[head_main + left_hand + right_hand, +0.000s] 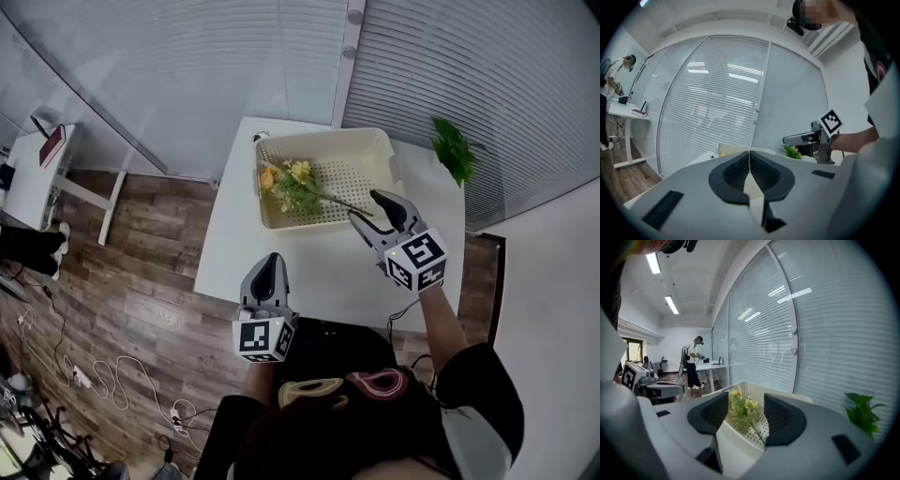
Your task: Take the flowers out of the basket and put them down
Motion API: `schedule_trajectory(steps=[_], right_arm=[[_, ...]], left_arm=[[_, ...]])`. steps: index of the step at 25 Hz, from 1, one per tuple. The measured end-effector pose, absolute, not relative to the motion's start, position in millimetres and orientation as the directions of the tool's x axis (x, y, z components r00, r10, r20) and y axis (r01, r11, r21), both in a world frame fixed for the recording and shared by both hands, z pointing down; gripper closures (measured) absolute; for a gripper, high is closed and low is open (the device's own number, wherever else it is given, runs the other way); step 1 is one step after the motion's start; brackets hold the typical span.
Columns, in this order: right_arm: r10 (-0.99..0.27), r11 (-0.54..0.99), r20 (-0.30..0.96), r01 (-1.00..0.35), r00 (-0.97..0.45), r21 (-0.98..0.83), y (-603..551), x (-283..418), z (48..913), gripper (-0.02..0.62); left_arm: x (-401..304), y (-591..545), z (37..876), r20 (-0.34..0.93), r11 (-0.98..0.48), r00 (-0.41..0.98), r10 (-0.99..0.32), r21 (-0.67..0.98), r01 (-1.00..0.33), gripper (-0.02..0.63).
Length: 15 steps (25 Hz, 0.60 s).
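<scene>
A cream perforated basket (375, 150) stands at the back of the white table (319, 272). Yellow flowers with green leaves (295, 183) lie inside it, with the stem running toward the basket's front right. My right gripper (366, 206) hovers at that front right corner, open, the pads touching nothing. In the right gripper view the flowers (743, 408) show beyond the gap between the jaws, inside the basket (783, 392). My left gripper (272, 258) is shut and empty over the table's front left; its closed jaws (749, 157) point level toward the blinds.
A green leafy sprig (454, 148) lies on the table's back right corner. Blinds over a glass wall close off the far side. Left of the table are wooden floor, a white desk (37, 178) and loose cables (103, 375). A person (693, 364) stands in the far room.
</scene>
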State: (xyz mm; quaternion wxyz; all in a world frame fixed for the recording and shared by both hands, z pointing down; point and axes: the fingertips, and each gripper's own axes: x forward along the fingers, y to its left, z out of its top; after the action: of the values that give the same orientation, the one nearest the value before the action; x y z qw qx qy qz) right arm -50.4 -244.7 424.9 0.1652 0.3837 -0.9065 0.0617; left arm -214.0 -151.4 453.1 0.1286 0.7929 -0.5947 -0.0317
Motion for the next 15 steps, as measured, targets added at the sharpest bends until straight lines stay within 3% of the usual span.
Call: schedule_trajectory(steps=[8, 15], right_arm=[[-0.549, 0.806, 0.477, -0.585, -0.687, 0.085, -267.3, -75.3, 442.7, 0.337], [-0.486, 0.83, 0.55, -0.556, -0.679, 0.046, -300.5, -92.1, 472.8, 0.337]], left_arm=[[-223.9, -156.3, 443.2, 0.09, -0.229, 0.252, -0.963, 0.213, -0.95, 0.588], [-227.9, -162.8, 441.2, 0.097, -0.219, 0.241, -0.966, 0.192, -0.957, 0.588]])
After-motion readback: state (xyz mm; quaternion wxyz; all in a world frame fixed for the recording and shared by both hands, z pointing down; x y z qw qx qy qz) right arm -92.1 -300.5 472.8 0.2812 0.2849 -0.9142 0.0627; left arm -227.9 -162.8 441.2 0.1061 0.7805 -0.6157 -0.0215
